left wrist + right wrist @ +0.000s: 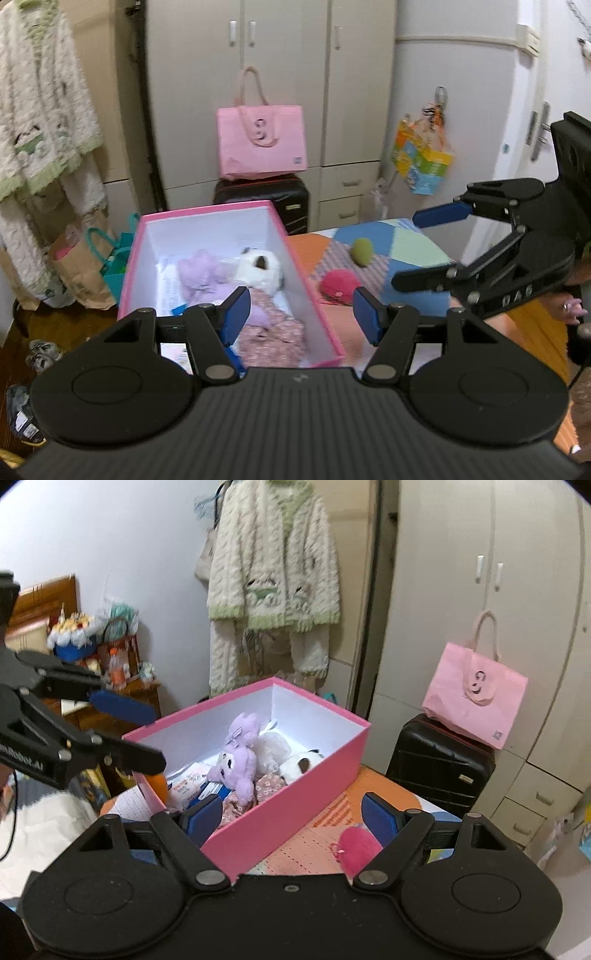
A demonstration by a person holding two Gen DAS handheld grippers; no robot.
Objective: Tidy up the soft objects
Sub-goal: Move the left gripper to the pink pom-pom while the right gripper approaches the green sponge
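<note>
A pink box (207, 213) (295, 790) with a white inside lies open on a patchwork bed cover (406, 240). Inside it are a purple plush (201, 271) (240, 760), a white plush with a brown patch (258, 266) (303, 762) and a floral cloth (273, 332) (269, 784). To the right of the box, a pink fuzzy ball (338, 284) (356, 845) and a green ball (362, 251) rest on the cover. My left gripper (301, 314) (144, 731) hovers open over the box's near end, holding nothing. My right gripper (424, 247) (291, 816) is open and empty above the box's right wall and the pink ball.
A pink tote bag (262, 140) sits on a black suitcase (295, 199) before a wardrobe. A fluffy white robe (273, 572) hangs on the wall. Paper bags (81, 269) stand on the floor left of the box. A cluttered side table (110, 672) stands far left.
</note>
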